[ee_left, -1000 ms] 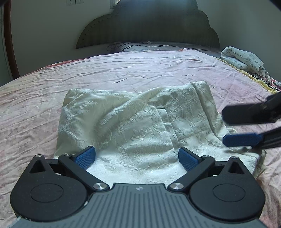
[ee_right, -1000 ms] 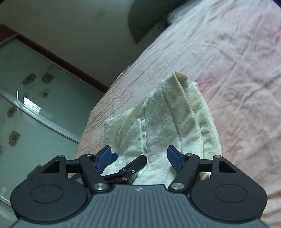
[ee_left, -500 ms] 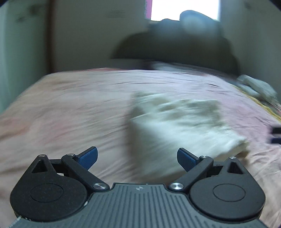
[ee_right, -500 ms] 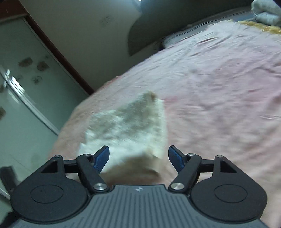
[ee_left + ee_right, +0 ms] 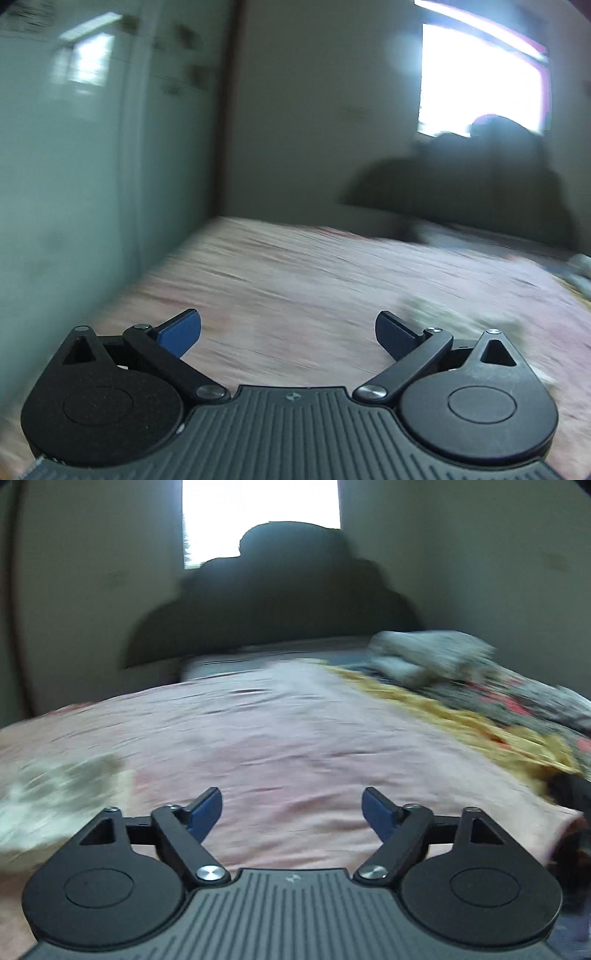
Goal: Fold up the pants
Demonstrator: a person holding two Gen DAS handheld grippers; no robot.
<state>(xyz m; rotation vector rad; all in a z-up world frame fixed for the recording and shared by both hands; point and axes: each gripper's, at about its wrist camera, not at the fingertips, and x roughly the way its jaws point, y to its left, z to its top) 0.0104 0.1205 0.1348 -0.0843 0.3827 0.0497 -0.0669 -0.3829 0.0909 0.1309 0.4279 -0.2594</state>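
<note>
Holding nothing, your left gripper point(image 5: 288, 332) has its two blue pads point(image 5: 181, 330) spread far apart, with only pink sheet showing between them. Your right gripper point(image 5: 291, 812) is empty too, and its jaws are opening wider right now, with only pink sheet between them.

Use the bed point(image 5: 295, 731) as your landmark. Both tools hang over its near end and point toward its far end, tipped a little down.

The pants point(image 5: 55, 790), cream and folded into a small pile, lie on the bed's pink sheet. In your right wrist view they sit off to the left of the gripper, beside its left arm, not between the pads. In your left wrist view the pants point(image 5: 461, 321) peek out just past the right pad, low on the right side. So the pile rests on the bed between your two tools, and neither one touches it. Both views are blurry, so the folds are hard to make out.

At the bed's far end stands a dark headboard point(image 5: 277, 602), with a bright window point(image 5: 258, 513) above it. On the bed's right side lies a flowery quilt point(image 5: 498, 709) with a yellow edge, and a pale bundle of cloth point(image 5: 424, 657) sits on top of it. Past the bed's left side stands a glassy green wall point(image 5: 92, 166).
</note>
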